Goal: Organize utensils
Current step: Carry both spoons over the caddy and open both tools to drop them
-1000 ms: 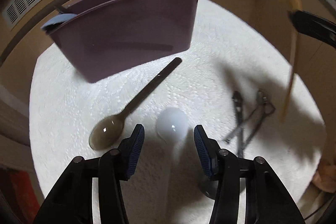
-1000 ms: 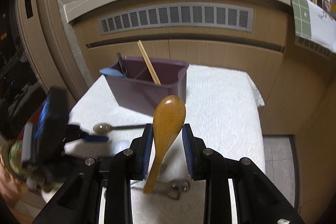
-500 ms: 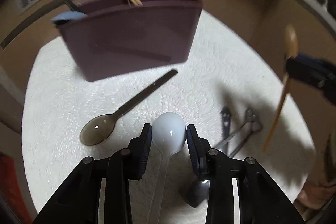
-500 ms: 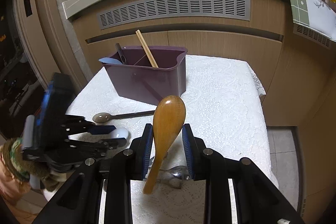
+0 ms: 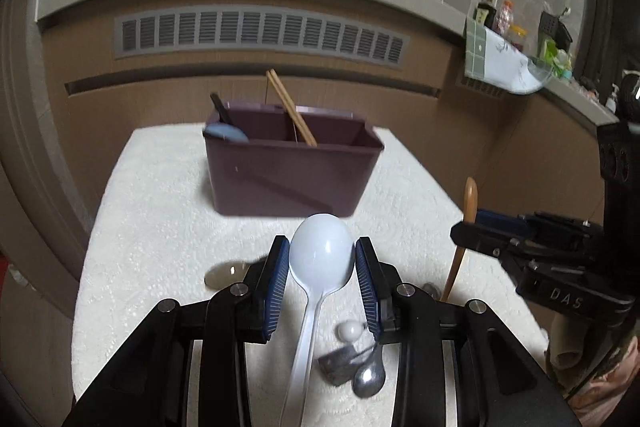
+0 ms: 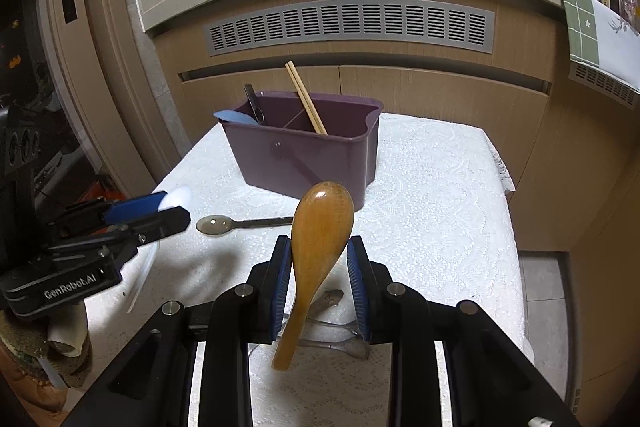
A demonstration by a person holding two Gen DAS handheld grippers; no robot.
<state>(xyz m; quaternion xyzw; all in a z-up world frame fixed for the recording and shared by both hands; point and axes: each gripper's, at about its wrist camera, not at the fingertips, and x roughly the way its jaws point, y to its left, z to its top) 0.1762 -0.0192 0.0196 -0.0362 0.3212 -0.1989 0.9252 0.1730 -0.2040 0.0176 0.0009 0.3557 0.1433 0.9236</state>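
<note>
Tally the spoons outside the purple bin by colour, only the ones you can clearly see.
White plastic spoon, in the left fingers: 1
Brown wooden spoon, in the right fingers: 1
Smoky translucent spoon on the white cloth: 1
Shiny metal spoon on the cloth: 1
Total: 4 (other metal pieces unclear)
</note>
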